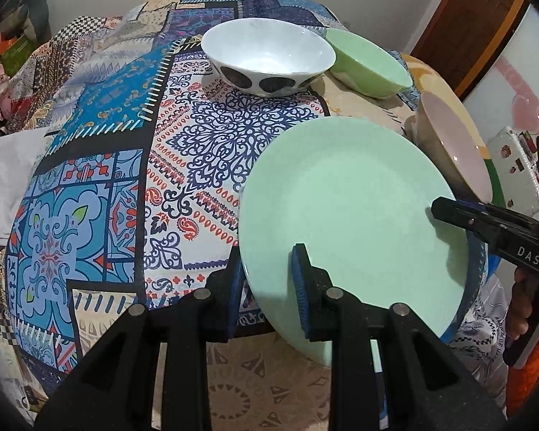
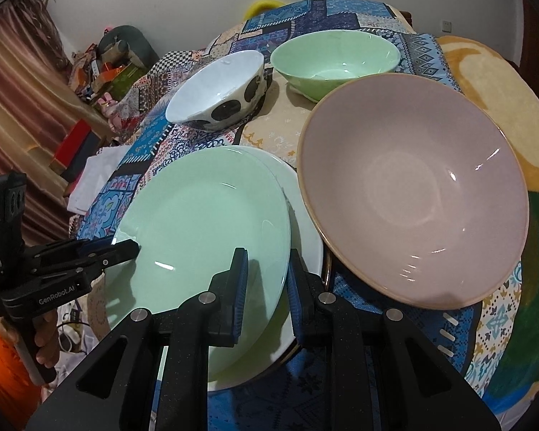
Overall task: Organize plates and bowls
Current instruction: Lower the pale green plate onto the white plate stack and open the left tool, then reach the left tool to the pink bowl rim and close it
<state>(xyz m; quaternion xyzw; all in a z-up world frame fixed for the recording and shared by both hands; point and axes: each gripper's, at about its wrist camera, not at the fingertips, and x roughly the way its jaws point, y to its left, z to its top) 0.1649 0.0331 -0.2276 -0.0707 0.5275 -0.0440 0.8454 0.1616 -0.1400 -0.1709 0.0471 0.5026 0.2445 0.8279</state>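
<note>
Both claws pinch the mint-green plate [image 2: 201, 230] by opposite rims, left claw [image 1: 269, 298] and right claw [image 2: 267, 298], just above a white plate [image 2: 305, 222] on the desk [image 1: 204, 136]. It looks stiff, glossy, breakable; rim holds suit it.

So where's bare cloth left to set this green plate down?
The widest bare cloth lies left of the green plate, in front of the spotted bowl. It is crowded on the right: the pink bowl sits against the white plate under the green one, and the green bowl is behind.
</note>
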